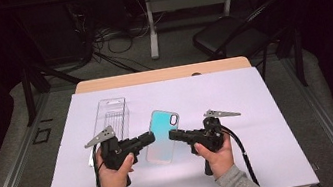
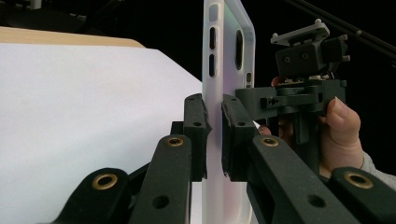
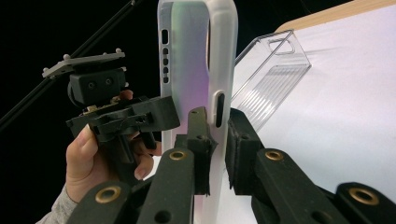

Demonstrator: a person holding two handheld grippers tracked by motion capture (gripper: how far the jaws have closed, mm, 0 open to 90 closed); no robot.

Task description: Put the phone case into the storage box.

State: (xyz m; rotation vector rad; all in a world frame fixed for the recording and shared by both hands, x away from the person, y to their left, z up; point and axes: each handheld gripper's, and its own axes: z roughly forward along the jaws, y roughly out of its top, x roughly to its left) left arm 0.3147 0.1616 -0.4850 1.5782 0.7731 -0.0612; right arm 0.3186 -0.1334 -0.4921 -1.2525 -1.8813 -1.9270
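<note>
In the high view, a wooden tabletop (image 1: 161, 74) is covered by a white sheet (image 1: 270, 122) and set in a dark room with grey carpet, a black chair (image 1: 231, 37) and tangled cables (image 1: 110, 39) beyond it. Mid-sheet, a phone case (image 1: 163, 132) is gripped from the left by the left tool (image 1: 149, 137) and from the right by the right tool (image 1: 173, 135). A clear plastic package (image 1: 111, 116) lies just left of it; whether the case rests on the sheet cannot be told.

In the left gripper view, the case's edge is seen clamped between the pads, the white sheet stretching to the left.

In the right gripper view, the opposite edge is pinched likewise, the package lying beyond.
</note>
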